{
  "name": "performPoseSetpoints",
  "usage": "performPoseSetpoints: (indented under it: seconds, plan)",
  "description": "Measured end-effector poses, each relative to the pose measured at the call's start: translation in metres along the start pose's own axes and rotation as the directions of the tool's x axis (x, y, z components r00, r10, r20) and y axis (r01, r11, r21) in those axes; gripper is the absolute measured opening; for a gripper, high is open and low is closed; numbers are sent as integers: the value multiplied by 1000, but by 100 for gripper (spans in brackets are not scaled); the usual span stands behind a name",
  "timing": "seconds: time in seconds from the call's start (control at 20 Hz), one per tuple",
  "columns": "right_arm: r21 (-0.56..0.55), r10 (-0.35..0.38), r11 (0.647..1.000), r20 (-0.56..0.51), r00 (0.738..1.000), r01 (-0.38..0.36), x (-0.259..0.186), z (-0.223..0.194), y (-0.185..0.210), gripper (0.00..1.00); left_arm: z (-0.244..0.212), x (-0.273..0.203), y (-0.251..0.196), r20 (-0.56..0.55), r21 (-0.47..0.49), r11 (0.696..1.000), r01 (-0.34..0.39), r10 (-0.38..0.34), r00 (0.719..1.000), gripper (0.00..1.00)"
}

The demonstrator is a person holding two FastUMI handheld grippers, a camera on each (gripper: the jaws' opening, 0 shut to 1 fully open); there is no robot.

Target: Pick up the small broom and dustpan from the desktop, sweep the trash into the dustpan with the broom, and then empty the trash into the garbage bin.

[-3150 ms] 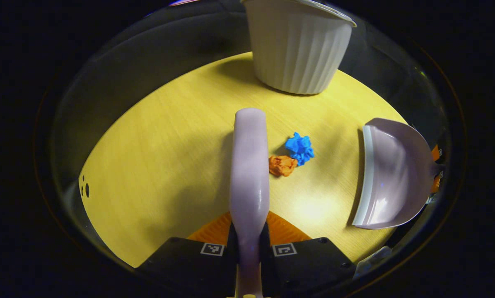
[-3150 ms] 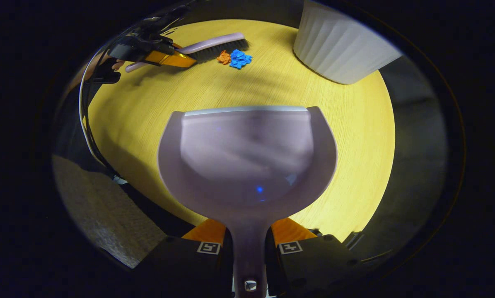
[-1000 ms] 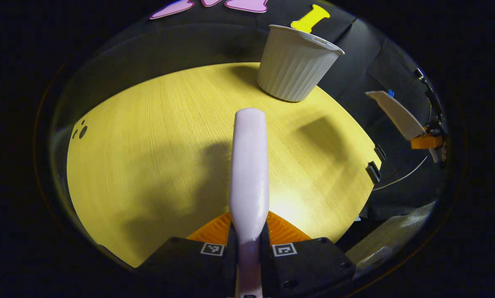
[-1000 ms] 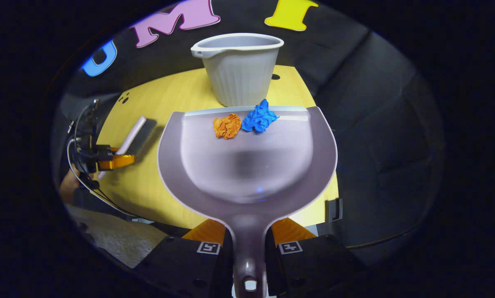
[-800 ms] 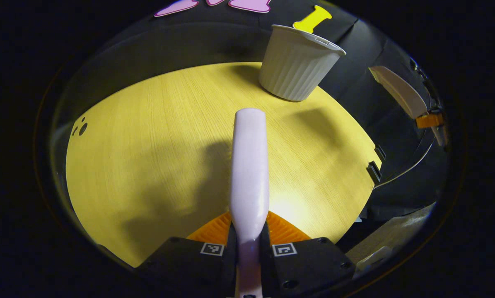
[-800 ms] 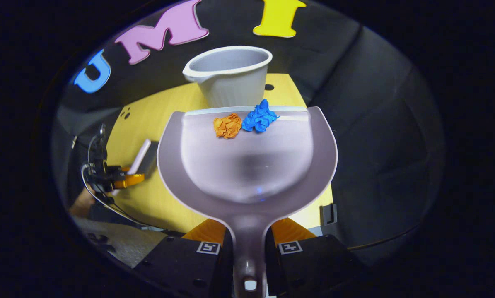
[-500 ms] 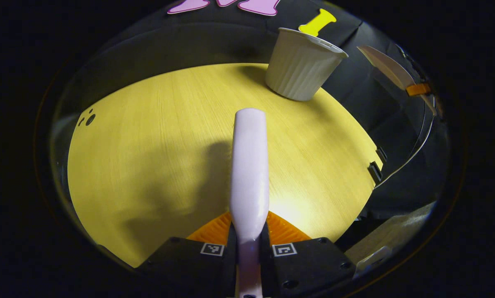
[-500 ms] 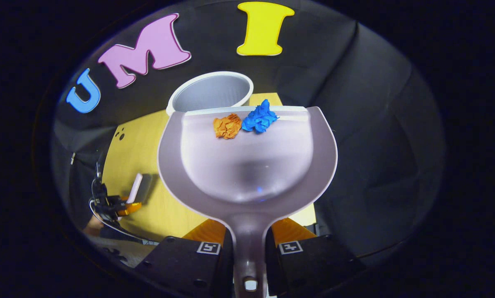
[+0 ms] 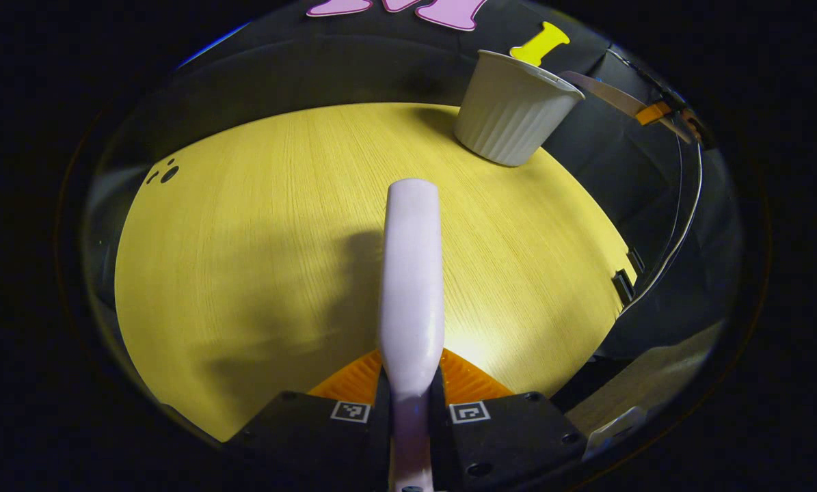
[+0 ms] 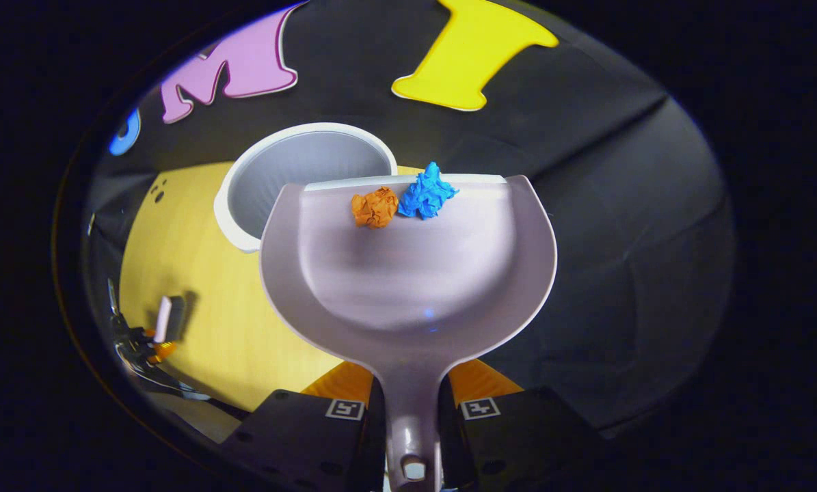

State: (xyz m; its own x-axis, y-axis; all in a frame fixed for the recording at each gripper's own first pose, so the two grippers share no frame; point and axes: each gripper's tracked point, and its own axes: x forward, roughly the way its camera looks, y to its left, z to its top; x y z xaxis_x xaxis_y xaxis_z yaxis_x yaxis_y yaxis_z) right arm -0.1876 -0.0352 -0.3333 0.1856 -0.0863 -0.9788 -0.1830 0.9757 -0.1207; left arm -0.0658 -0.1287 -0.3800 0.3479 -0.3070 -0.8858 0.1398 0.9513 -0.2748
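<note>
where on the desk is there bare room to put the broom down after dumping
Most of the yellow desktop is bare: the wide stretch between the small holes at its far left and the garbage bin at the far right corner. The crowded spot is around the bin, where the dustpan hangs over its rim. The broom sits in the left hand-held gripper.
</note>
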Motion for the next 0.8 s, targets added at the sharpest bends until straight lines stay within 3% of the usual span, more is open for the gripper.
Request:
performPoseSetpoints:
  seconds: [0.2,0.25,0.3,0.35,0.4,0.5,0.8]
  plan:
    - [-110,-38,993,-49,998,32,-28,10,-3,36,-1,-1,-1,8,-20,1000,-6,6,1000,28]
    - [-137,-54,990,-61,997,45,-27,11,-7,31,-2,-1,-1,10,-24,1000,-8,8,1000,26]
    - [-178,-74,982,-77,994,60,-26,11,-12,36,-3,-1,-2,13,-32,999,-8,9,1000,27]
    - [-216,-100,973,-88,991,79,-29,12,-18,31,-6,-2,-2,15,-39,999,-5,5,1000,28]
    - [-251,-117,964,-101,988,88,-29,13,-25,36,-7,-3,-3,16,-41,999,-4,5,1000,28]
    - [-304,-136,948,-122,983,93,-30,17,-29,36,-10,-4,-5,17,-42,999,-6,7,1000,26]
    - [-341,-136,936,-121,983,88,-30,19,-27,35,-14,-5,-10,20,-62,998,-7,8,1000,28]
